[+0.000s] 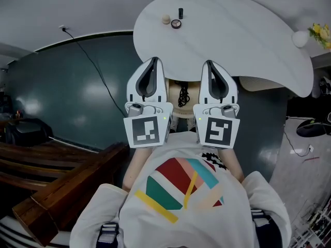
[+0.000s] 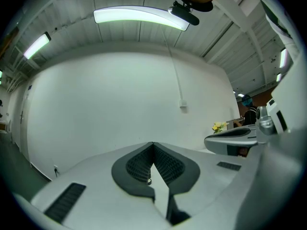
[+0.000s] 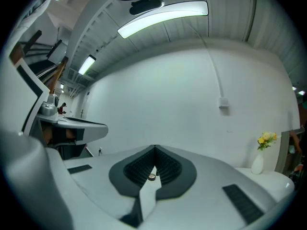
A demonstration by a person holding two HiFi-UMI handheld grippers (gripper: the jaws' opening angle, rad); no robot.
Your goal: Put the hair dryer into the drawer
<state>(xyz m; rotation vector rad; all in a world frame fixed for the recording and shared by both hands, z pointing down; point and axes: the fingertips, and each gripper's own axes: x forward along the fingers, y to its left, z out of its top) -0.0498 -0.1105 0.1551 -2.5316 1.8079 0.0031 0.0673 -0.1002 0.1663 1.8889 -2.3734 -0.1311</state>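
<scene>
Both grippers are held up side by side in front of the person's chest, pointing level toward a white wall. The left gripper [image 1: 153,61] [image 2: 153,144] is shut, its ribbed pads meeting with nothing between them. So is the right gripper [image 1: 209,63] [image 3: 154,148], also empty. Between them, below the table's edge, shows a beige object with a coiled black cord [image 1: 182,94]. It is mostly hidden, and I cannot tell if it is the hair dryer. No drawer is clearly visible.
A white curved table [image 1: 227,35] lies ahead with a small ball [image 1: 165,19], a black cylinder [image 1: 180,13] and a round ring [image 1: 176,24]. A vase of yellow flowers [image 1: 319,33] [image 3: 263,152] stands at the right. Wooden furniture [image 1: 62,180] is at the left, and a black cable [image 1: 88,56] crosses the dark floor.
</scene>
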